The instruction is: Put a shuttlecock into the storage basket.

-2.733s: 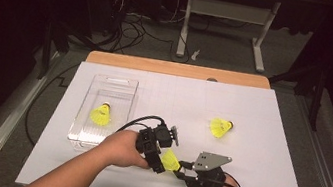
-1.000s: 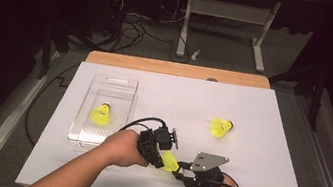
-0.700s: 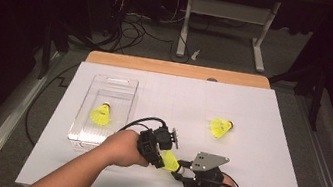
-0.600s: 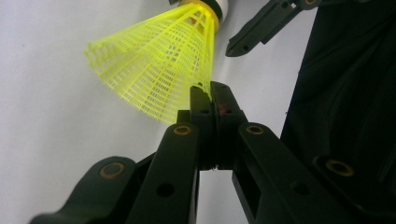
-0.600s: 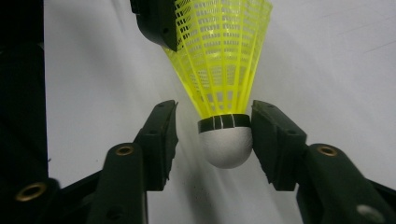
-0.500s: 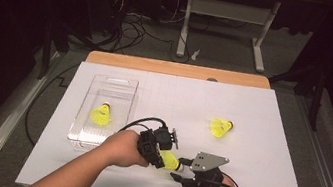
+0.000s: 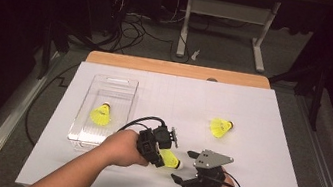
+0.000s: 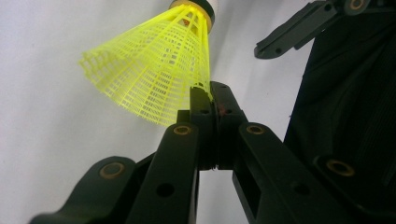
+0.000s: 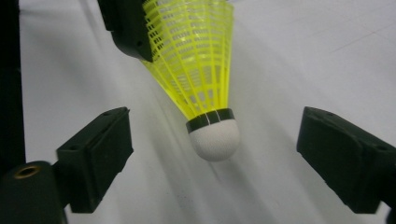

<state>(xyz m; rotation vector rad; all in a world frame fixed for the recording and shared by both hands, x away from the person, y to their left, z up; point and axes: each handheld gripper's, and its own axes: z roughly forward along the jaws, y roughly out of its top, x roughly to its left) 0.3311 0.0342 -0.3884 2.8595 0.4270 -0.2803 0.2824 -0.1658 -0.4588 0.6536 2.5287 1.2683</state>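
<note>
Surface: white sheet (image 7: 256,153) covering a wooden-edged table (image 7: 178,69). Dark room behind, grey floor, cable tangle (image 7: 134,27) and a white stand's legs (image 7: 225,27) past the far edge.

Held shuttlecock (image 7: 170,160): near the front edge of the sheet, between the two hands, lying roughly level, cork end toward the right gripper (image 7: 182,166).

Left gripper (image 7: 159,149): jaws closed all the way on the rim of the yellow mesh skirt. In the left gripper view the pads meet with just the skirt edge pinched between them, and the shuttlecock (image 8: 154,60) fans up and left from the jaw tips, cork at the top of the frame.

Right gripper: jaws have just been opening and stand wide. In the right gripper view the white cork of the shuttlecock (image 9: 212,135) sits in the gap between the two pads, clear space on both sides, touching neither. The left gripper's jaw shows at the top left of that view, on the skirt.

Count:
- Shuttlecocks: 3, all yellow. One held; one inside the clear plastic tray (image 7: 82,136) at the left of the sheet, shuttlecock in the tray (image 7: 100,114); one loose on the sheet (image 7: 221,127), right of centre, well apart from both grippers.
- Trays: 1.
- Grippers: 2, one per hand.
</note>
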